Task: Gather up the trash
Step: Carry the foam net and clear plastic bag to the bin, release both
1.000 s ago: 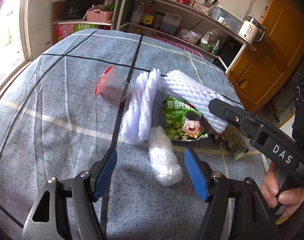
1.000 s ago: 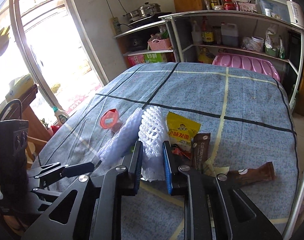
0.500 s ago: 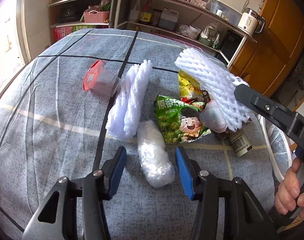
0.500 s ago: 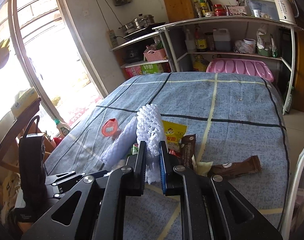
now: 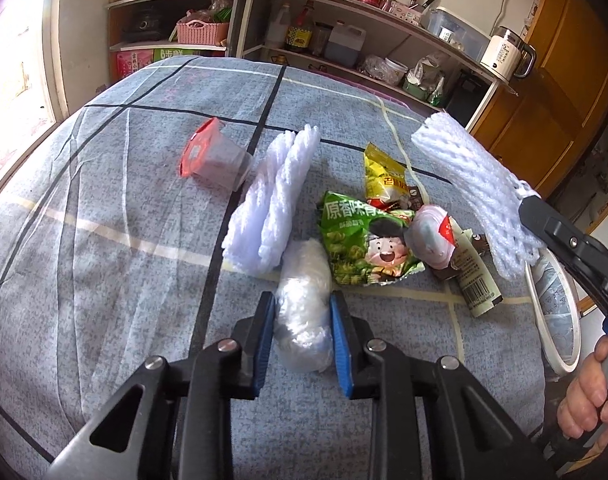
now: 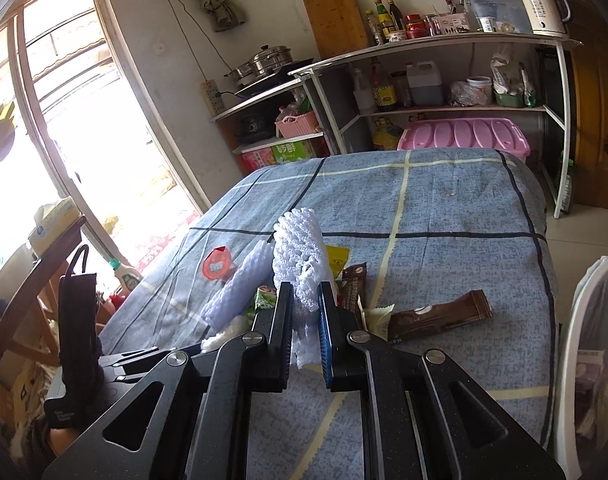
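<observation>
Trash lies on a blue-grey checked tablecloth (image 5: 104,208). My left gripper (image 5: 302,320) is shut on a crumpled clear plastic bag (image 5: 304,304) that rests on the cloth. My right gripper (image 6: 305,308) is shut on a white foam fruit net (image 6: 300,252) and holds it in the air; the net also shows in the left wrist view (image 5: 475,188). A second foam net (image 5: 272,204), a red-lidded plastic cup (image 5: 212,156), a green snack bag (image 5: 363,244), a yellow snack bag (image 5: 383,176) and a brown wrapper (image 6: 435,314) lie on the cloth.
A white mesh trash basket (image 5: 551,312) stands off the table's right edge, also in the right wrist view (image 6: 591,356). Shelves (image 6: 423,96) with bottles and a pink bin (image 6: 463,138) stand beyond the table. A window (image 6: 36,152) is at the left.
My left gripper moved forward and closed on the clear plastic bag. My right gripper lifted the foam net higher and to the right, off the other trash.
</observation>
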### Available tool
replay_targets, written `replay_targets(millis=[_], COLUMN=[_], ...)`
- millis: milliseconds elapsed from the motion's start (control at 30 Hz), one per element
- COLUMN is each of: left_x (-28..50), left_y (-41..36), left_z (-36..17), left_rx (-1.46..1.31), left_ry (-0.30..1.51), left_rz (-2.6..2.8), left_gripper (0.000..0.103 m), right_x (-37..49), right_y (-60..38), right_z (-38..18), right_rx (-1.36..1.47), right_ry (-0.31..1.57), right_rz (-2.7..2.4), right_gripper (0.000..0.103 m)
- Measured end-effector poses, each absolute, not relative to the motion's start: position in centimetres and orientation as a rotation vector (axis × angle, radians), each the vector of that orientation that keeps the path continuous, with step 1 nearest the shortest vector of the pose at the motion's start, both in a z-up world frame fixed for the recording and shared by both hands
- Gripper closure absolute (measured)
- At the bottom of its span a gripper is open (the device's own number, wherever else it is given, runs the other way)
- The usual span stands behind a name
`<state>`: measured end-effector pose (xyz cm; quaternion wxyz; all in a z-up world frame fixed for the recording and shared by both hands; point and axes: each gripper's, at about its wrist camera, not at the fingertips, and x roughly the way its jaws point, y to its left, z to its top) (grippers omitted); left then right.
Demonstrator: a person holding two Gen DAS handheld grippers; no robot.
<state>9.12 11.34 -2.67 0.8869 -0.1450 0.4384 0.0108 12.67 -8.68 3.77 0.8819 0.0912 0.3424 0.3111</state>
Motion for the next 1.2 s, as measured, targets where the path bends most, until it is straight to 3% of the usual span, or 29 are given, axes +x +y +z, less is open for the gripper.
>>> replay_targets(millis=[600, 1200], left_x=[6.8, 9.7], left_y=[7.4, -3.5], left_z=[2.0, 5.0], left_rx=[-0.261, -0.156], left_ry=[0.814, 0.788], left_rz=[-0.060, -0.278], left_gripper=[0.075, 0.075], right_x=[9.9, 7.9], right_y=[-14.8, -24.9], right_z=[5.3, 6.0], right_rx=[0.255, 0.328], right_ry=[0.652, 0.604], right_rz=[0.554, 0.358], right_gripper=[0.091, 0.091])
